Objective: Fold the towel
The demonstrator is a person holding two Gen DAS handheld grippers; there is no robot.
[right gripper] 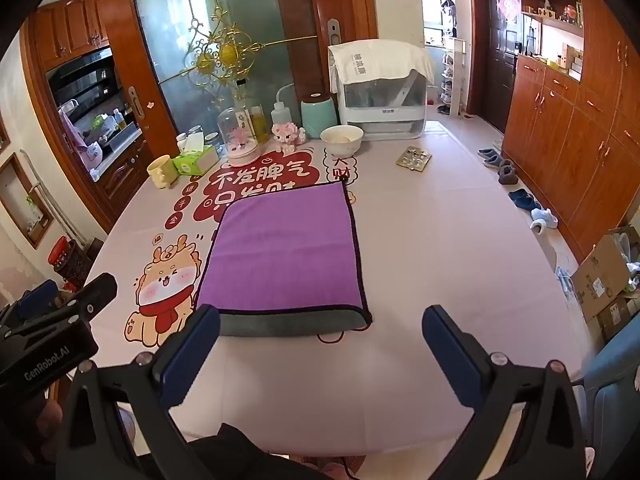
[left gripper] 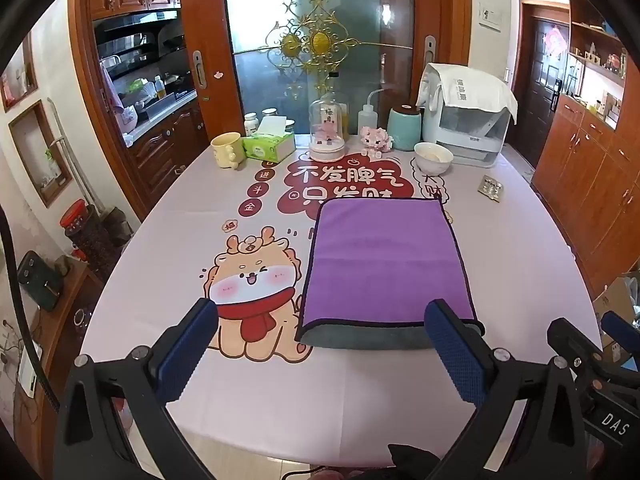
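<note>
A purple towel (left gripper: 384,260) with a dark hem lies flat on the table, folded over so its grey underside shows along the near edge; it also shows in the right wrist view (right gripper: 284,256). My left gripper (left gripper: 320,344) is open and empty, held above the table just before the towel's near edge, left of its middle. My right gripper (right gripper: 320,344) is open and empty, above the table near the towel's near right corner. The left gripper also shows in the right wrist view (right gripper: 60,304) at the far left.
The table wears a pale printed cloth (left gripper: 160,280). At its far end stand a yellow mug (left gripper: 228,151), tissue box (left gripper: 269,146), glass dome (left gripper: 327,128), teal canister (left gripper: 405,128), white bowl (left gripper: 433,157), covered appliance (left gripper: 468,120) and blister pack (right gripper: 414,158). Shoes and boxes lie on the floor right.
</note>
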